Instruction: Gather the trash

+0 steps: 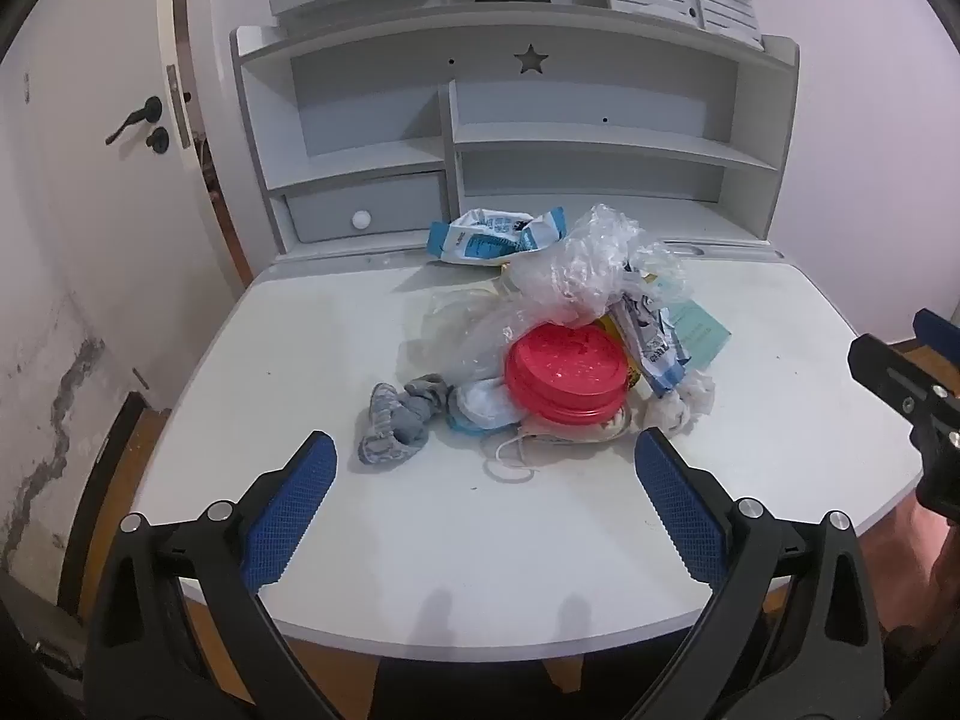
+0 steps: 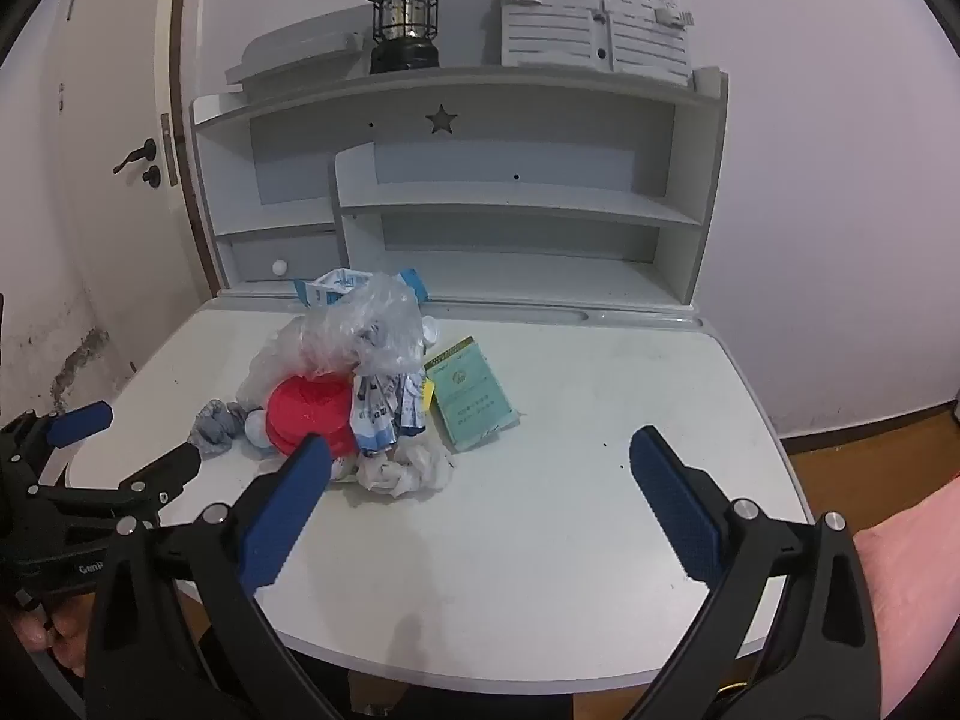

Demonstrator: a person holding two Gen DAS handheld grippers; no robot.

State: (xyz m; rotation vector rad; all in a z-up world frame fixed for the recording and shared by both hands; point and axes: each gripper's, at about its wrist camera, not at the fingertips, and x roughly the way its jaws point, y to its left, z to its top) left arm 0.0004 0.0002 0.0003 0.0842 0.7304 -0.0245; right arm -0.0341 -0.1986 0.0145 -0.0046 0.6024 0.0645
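Observation:
A pile of trash lies mid-desk: a red round lid [image 1: 564, 369] [image 2: 309, 411], crumpled clear plastic [image 1: 582, 267] [image 2: 360, 327], blue-white wrappers [image 1: 492, 234] [image 2: 381, 411], a grey sock [image 1: 399, 423] [image 2: 213, 426], face masks [image 1: 486, 411], a white tissue wad [image 1: 681, 402] [image 2: 402, 471] and a green booklet [image 2: 471, 399] [image 1: 699, 333]. My left gripper [image 1: 486, 459] is open and empty, just in front of the pile. My right gripper [image 2: 480, 459] is open and empty, at the pile's right front. The left gripper shows in the right wrist view [image 2: 132, 447].
The white desk [image 1: 420, 540] [image 2: 600, 480] has a shelf hutch [image 1: 540, 138] [image 2: 480, 198] at its back with a small drawer [image 1: 366, 213]. A lantern [image 2: 408, 21] stands on top. A door [image 1: 90, 138] is at left. Wooden floor lies to the right [image 2: 870, 432].

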